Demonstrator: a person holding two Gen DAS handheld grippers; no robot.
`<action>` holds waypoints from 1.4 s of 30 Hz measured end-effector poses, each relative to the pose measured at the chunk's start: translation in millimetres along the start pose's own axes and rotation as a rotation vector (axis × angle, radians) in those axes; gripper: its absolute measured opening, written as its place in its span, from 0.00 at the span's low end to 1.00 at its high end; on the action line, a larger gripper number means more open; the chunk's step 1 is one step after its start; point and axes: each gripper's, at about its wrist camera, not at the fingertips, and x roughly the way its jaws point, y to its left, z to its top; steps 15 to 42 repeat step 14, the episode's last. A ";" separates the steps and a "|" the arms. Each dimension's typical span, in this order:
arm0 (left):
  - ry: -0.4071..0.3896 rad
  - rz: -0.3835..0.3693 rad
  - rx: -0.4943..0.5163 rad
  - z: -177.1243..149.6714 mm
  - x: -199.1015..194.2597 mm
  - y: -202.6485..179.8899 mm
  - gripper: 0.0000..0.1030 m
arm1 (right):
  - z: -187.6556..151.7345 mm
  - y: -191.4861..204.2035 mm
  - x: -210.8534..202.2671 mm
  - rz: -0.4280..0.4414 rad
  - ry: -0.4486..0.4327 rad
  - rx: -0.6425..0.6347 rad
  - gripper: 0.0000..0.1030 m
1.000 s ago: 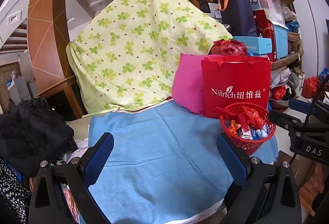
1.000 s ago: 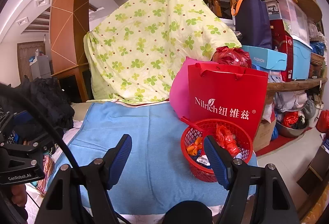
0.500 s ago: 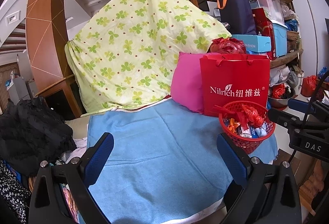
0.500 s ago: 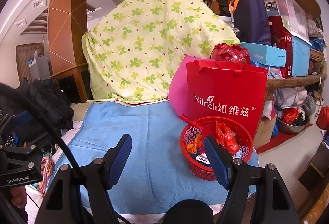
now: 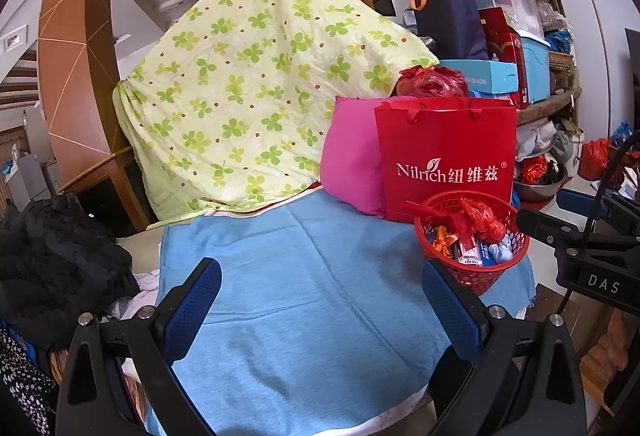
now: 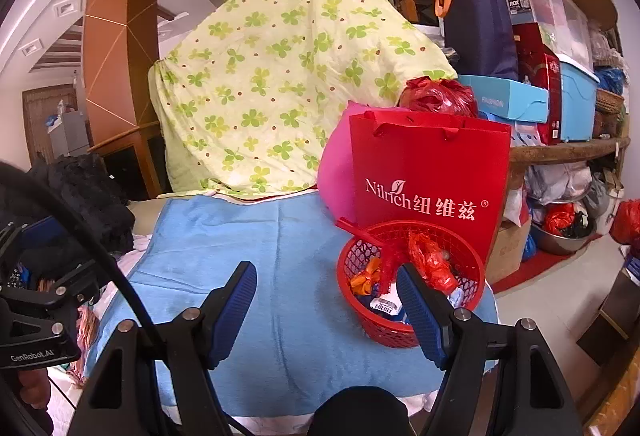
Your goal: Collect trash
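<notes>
Left gripper is held over the blue cloth, ribbed blue fingers spread wide, nothing gripped. Right gripper likewise: fingers set apart, empty, right pad seen in front of the basket rim. The cloth is soft, matte, faintly creased, draped over the table.

Red plastic mesh basket sits at the right near corner of the cloth, round, perforated wall. Trash is piled inside: crinkled red plastic film, an orange wrapper, a barcode-labelled packet.

Just behind the basket a glossy red paper bag stands upright, a pink cushion to its left. A green clover-print quilt is draped far left.
</notes>
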 end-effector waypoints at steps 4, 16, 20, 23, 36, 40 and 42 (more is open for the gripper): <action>0.008 -0.010 0.010 3.5 6.9 -4.1 0.97 | 0.0 -7.4 4.2 -0.010 0.009 0.012 0.73; 0.017 -0.080 -0.039 6.6 37.6 4.2 0.97 | 1.8 -16.2 29.2 -0.015 0.043 0.037 0.73; 0.017 -0.080 -0.039 6.6 37.6 4.2 0.97 | 1.8 -16.2 29.2 -0.015 0.043 0.037 0.73; 0.017 -0.080 -0.039 6.6 37.6 4.2 0.97 | 1.8 -16.2 29.2 -0.015 0.043 0.037 0.73; 0.017 -0.080 -0.039 6.6 37.6 4.2 0.97 | 1.8 -16.2 29.2 -0.015 0.043 0.037 0.73; 0.017 -0.080 -0.039 6.6 37.6 4.2 0.97 | 1.8 -16.2 29.2 -0.015 0.043 0.037 0.73; 0.017 -0.080 -0.039 6.6 37.6 4.2 0.97 | 1.8 -16.2 29.2 -0.015 0.043 0.037 0.73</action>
